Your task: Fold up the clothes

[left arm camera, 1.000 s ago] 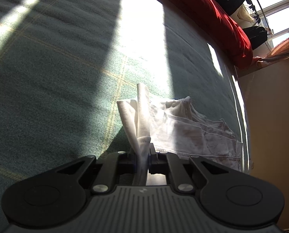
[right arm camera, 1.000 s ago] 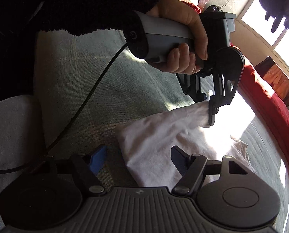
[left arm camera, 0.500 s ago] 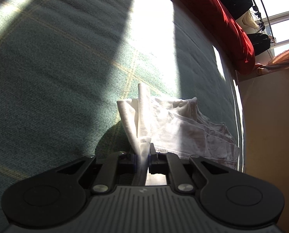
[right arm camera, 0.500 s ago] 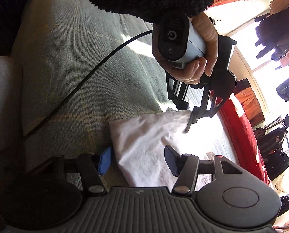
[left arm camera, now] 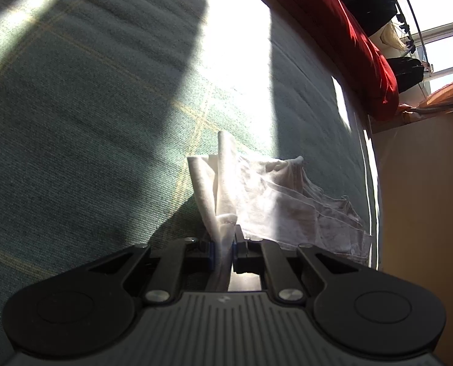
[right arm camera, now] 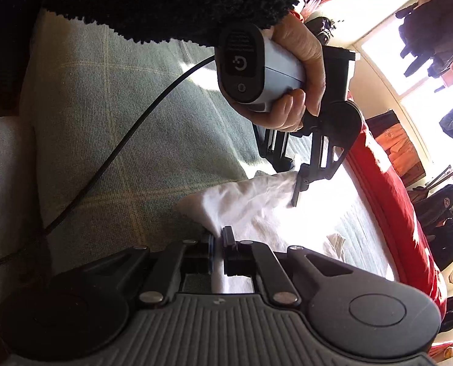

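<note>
Pinching the white garment (right arm camera: 251, 201) with both my left gripper (left arm camera: 223, 244) and right gripper (right arm camera: 217, 244) clenched on separate corners, I hold it spread above the green bedspread (left arm camera: 89, 122), ready to fold.

Black fuzzy sleeve (right arm camera: 171, 3), grey-handled black hand-held gripper (right arm camera: 296, 183), black cable (right arm camera: 129, 140), silver screws (right arm camera: 153, 297)

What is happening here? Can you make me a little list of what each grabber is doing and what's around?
garment: white cloth, crumpled, lying on the bed
surface: green checked bed cover
left gripper: shut on a bunched edge of the white cloth
right gripper: shut on another edge of the white cloth
hand: holds the left gripper's handle, black fuzzy sleeve above
far edge: red blanket
folding: not yet flat or tidy
</note>
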